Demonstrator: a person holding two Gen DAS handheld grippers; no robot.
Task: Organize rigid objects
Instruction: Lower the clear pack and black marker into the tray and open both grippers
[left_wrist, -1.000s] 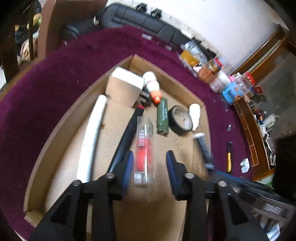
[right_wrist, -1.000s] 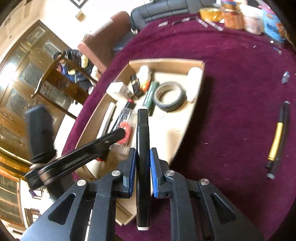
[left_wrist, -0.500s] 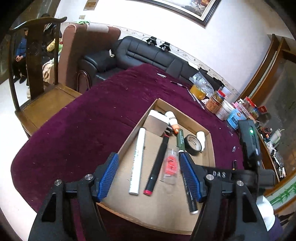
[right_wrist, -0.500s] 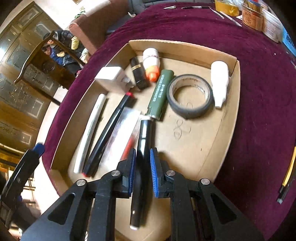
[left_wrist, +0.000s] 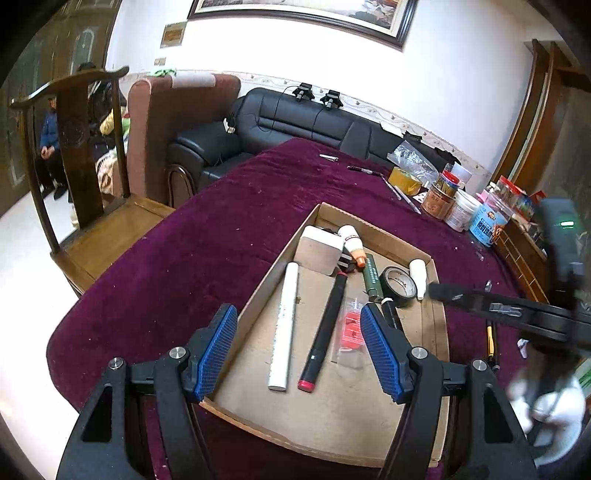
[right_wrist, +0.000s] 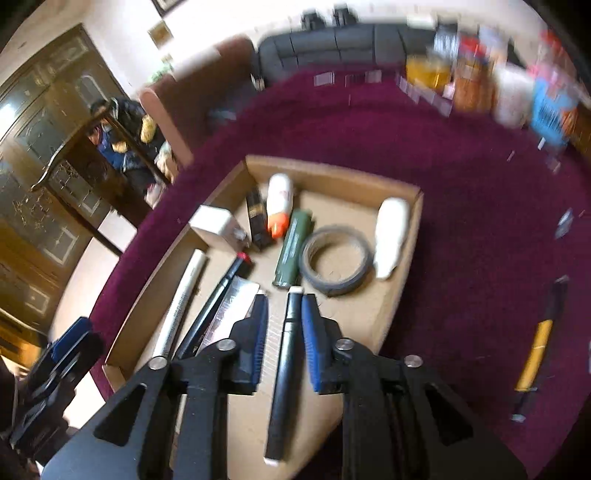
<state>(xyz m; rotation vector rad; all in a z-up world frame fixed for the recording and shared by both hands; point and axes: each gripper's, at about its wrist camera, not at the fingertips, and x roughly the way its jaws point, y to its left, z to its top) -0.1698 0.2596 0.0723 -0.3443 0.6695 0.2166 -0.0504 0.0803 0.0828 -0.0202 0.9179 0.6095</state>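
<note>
A shallow cardboard tray (left_wrist: 369, 417) (right_wrist: 402, 280) on the purple table holds a white tube (left_wrist: 284, 325), a black red-tipped marker (left_wrist: 327, 325), a red item in a clear packet (left_wrist: 349, 328), a green lighter (right_wrist: 293, 251), a tape roll (right_wrist: 334, 260), white bottles and a white box (left_wrist: 319, 249). My left gripper (left_wrist: 299, 350) is open and empty, high above the tray's near end. My right gripper (right_wrist: 284, 325) is open; a black marker (right_wrist: 284, 369) lies in the tray between its fingers, apart from the left pad.
A yellow-and-black pen (right_wrist: 535, 350) lies on the purple cloth right of the tray. Jars, tape and containers (left_wrist: 461, 206) stand at the table's far right. A wooden chair (left_wrist: 81, 177) and a black sofa (left_wrist: 295, 125) stand beyond the table.
My right gripper has opened and let go of the black marker, which now lies in the tray. My left gripper has pulled up and back, open.
</note>
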